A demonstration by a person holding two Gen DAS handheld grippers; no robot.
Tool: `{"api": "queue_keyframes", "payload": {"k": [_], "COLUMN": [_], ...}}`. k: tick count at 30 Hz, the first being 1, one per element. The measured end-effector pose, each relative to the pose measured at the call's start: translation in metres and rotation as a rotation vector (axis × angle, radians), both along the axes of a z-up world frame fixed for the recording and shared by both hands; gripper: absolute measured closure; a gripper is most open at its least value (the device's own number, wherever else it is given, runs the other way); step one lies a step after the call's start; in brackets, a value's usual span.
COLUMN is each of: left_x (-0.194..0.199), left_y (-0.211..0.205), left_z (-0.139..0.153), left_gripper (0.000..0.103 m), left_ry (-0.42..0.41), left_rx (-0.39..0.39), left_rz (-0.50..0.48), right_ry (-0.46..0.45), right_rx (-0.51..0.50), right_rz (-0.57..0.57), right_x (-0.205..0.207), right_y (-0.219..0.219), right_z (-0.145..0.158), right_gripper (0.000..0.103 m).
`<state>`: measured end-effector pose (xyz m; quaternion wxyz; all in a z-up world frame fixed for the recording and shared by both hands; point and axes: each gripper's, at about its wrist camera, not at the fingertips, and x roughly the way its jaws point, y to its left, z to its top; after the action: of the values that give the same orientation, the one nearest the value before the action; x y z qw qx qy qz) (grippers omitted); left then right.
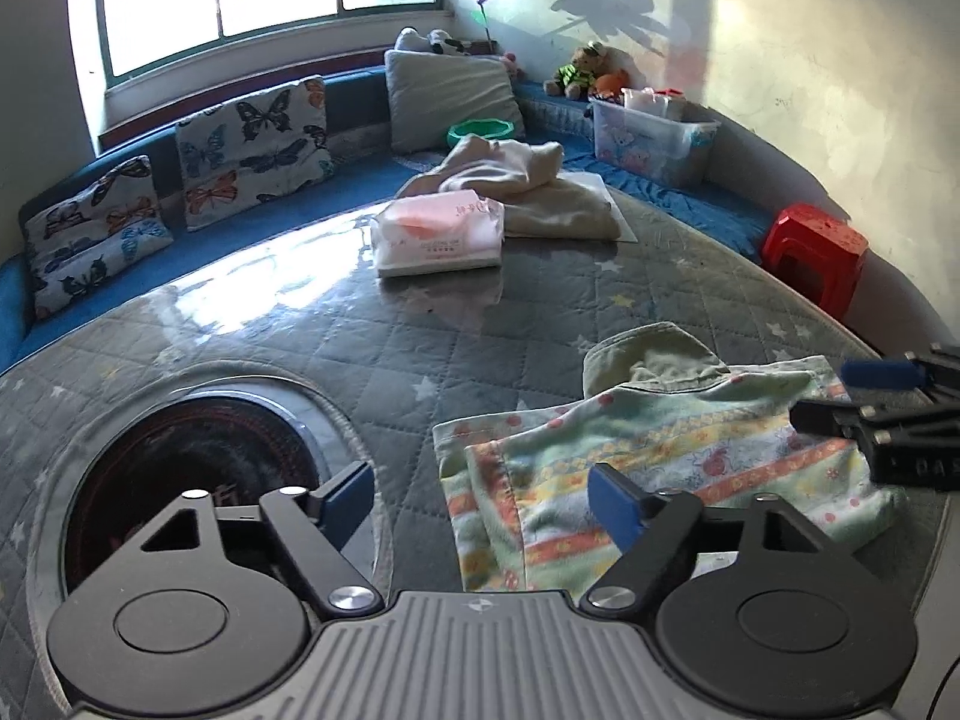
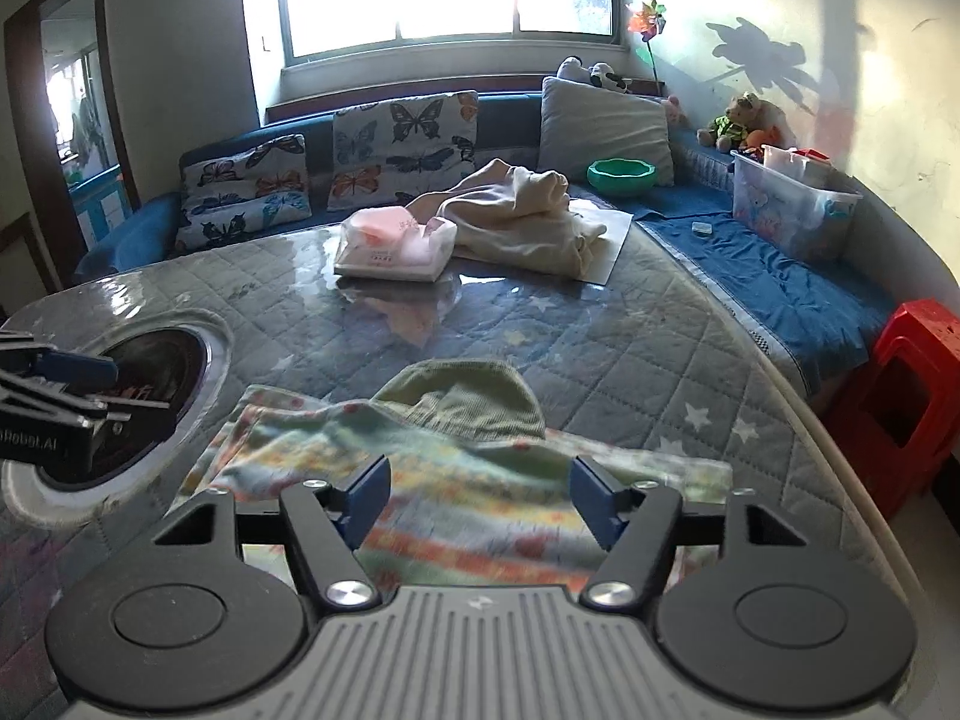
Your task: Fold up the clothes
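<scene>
1. lying on the grey quilted table cover with pale stars (image 1: 420, 324) is a pale green fleece garment with orange and yellow printed bands (image 1: 660, 468), partly folded, near the table's front edge; a plain olive-green ribbed part (image 2: 474, 396) rises at its far side.
2. the left gripper (image 1: 480, 495) has its blue-padded jaws apart; its right finger is over the garment's left edge, its left finger is over the table cover, and nothing is pinched between them.
3. the right gripper (image 2: 477, 495) also stands with jaws apart above the near part of the garment, with the cloth beneath the gap, not clamped; the cloth there is blurred.
4. a round dark recessed burner with a metal rim (image 1: 198, 468) is set into the table just left of the garment, under the left gripper's left finger.
5. farther back lie a white and pink soft pack of tissues (image 1: 438, 234) and, just beside it, a crumpled cream cloth (image 1: 528, 186) on a white sheet.
6. behind the table runs a blue cushioned bench (image 2: 780, 276) with butterfly-print pillows (image 1: 252, 150), a grey pillow (image 1: 450, 96), a green bowl (image 2: 621, 174), and a clear plastic storage box (image 2: 792, 204).
7. a red plastic stool (image 2: 912, 396) stands at the table's right side.
</scene>
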<state>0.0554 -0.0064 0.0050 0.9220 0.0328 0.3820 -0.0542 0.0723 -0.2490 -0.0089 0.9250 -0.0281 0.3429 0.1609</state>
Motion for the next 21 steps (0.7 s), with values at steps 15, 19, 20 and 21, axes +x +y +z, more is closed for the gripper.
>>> {"api": "queue_keyframes", "payload": {"k": [15, 19, 20, 21], "left_x": [0.026, 0.028, 0.028, 0.027], "left_y": [0.009, 0.014, 0.014, 0.015], "left_z": [-0.014, -0.016, -0.016, -0.016], "left_gripper": [0.028, 0.028, 0.028, 0.028], "left_ry": [0.053, 0.061, 0.062, 0.062], "left_rx": [0.005, 0.005, 0.005, 0.004], "left_rz": [0.012, 0.021, 0.023, 0.024], "right_ry": [0.151, 0.156, 0.153, 0.144], "right_rx": [0.059, 0.029, 0.025, 0.021], "right_rz": [-0.025, -0.016, -0.011, -0.012], "right_x": [0.116, 0.124, 0.123, 0.122], "right_y": [0.012, 0.022, 0.024, 0.024], "right_z": [-0.048, -0.053, -0.053, -0.051], "right_gripper": [0.059, 0.08, 0.084, 0.093]}}
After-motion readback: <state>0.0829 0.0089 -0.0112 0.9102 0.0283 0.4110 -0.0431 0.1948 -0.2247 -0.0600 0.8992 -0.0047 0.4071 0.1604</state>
